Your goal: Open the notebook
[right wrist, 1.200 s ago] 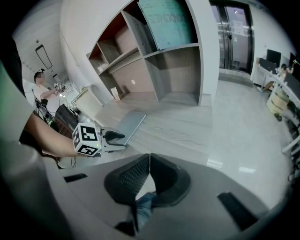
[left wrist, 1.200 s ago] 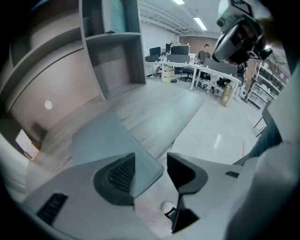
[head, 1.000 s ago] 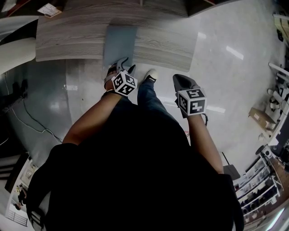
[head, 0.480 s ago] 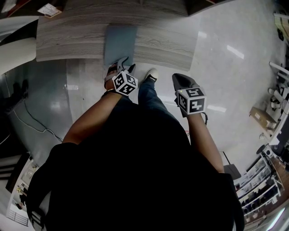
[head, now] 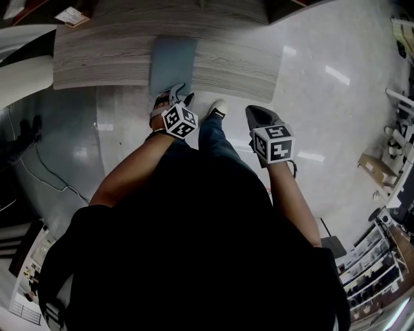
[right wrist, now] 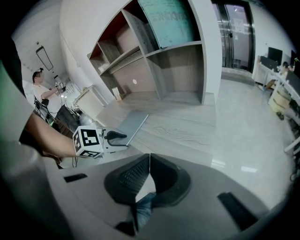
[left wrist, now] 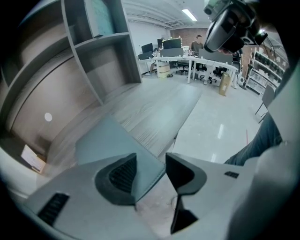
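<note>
A thin grey-blue notebook lies closed on the low wood-grain table, reaching its near edge. My left gripper points steeply down at the notebook's near right corner. In the left gripper view the corner of the notebook sits between the jaws of the left gripper, which are closing; a gap still shows on the right pad's side. My right gripper hangs over the floor right of the table. In its own view the right gripper is shut on nothing, with the notebook and left gripper beyond.
A tall shelving unit stands behind the table. A small white card lies at the table's far left. My shoe is by the table's near edge, and a cable runs over the glossy floor. Office desks stand far off.
</note>
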Motion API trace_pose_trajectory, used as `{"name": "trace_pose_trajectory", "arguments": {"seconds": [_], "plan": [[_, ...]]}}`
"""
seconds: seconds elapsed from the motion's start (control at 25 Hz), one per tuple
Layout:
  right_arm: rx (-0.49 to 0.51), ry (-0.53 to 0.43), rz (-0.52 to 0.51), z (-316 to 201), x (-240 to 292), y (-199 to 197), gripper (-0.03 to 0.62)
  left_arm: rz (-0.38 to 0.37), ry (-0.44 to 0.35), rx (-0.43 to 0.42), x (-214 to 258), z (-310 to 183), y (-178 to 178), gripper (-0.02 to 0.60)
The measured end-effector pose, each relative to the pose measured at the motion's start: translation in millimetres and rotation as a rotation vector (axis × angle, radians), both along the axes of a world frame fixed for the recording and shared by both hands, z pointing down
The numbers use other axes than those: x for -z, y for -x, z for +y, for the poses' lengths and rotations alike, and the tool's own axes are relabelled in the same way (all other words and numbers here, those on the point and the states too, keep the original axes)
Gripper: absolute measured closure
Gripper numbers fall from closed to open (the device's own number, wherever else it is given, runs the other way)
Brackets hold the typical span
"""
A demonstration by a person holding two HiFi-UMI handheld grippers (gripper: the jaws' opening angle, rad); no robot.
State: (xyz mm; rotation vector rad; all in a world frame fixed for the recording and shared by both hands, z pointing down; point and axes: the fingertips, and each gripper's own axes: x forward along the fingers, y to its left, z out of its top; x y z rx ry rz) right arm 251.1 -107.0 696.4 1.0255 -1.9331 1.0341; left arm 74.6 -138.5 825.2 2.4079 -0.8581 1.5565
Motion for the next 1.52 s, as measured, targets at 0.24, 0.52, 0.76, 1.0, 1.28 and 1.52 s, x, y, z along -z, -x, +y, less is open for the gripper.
{"name": "trace_pose_trajectory", "arguments": {"seconds": [0.24, 0.52, 0.76, 1.0, 1.28, 1.52], "plan": [[0.001, -0.009, -0.003, -2, 5, 1, 0.589, 0.000, -0.017, -0.037, 11, 2, -2, 0.399], [0.014, -0.032, -0.002, -10, 12, 6, 0.589, 0.017, -0.029, -0.061, 24, 0, -2, 0.439], [0.022, -0.054, 0.001, -13, 23, 10, 0.589, 0.039, -0.034, -0.072, 37, 1, 1, 0.472], [0.039, -0.066, 0.005, -14, 31, 20, 0.589, 0.056, -0.031, -0.086, 45, 3, 7, 0.541], [0.054, -0.092, 0.015, -14, 38, 28, 0.589, 0.098, -0.032, -0.068, 60, 3, 18, 0.560], [0.067, -0.113, 0.012, -16, 46, 44, 0.589, 0.132, -0.051, -0.055, 76, 1, 31, 0.561]]}}
